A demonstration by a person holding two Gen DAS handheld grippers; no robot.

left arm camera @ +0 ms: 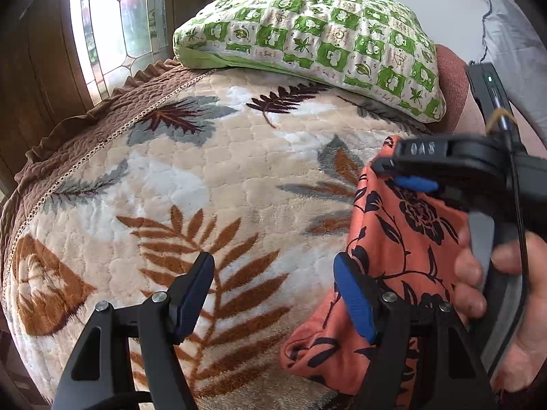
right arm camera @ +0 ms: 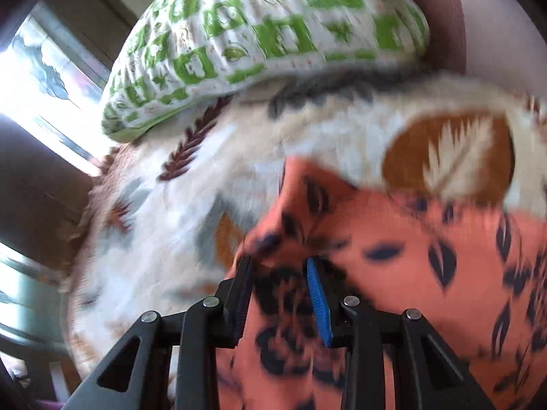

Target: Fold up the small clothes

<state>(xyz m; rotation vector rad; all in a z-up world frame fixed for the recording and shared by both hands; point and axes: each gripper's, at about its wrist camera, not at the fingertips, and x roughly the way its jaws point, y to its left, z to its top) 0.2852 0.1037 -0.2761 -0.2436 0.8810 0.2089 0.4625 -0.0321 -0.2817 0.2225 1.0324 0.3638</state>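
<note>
My left gripper has its fingers spread wide apart with nothing between them; under the gap I see only the blanket. Its right finger lies against the near edge of the garment, an orange cloth with black flowers, but does not pinch it.

The garment sits on the blanket, on the near side of the pillow and off to that pillow's right end. In the left wrist view it rises in a loose, crumpled heap, its lower end bunched just beside my left gripper's right finger.

My right gripper reaches in from the right over the top of the garment, on the near side of the pillow. The hand grips its handle behind the cloth. In the right wrist view, which is blurred, the gripper has its fingers part way apart with orange cloth lying between and under them. I cannot tell from either view whether they actually clamp the cloth.

The pillow, green and white checked, lies across the far end of the blanket, with a window past its left end.
</note>
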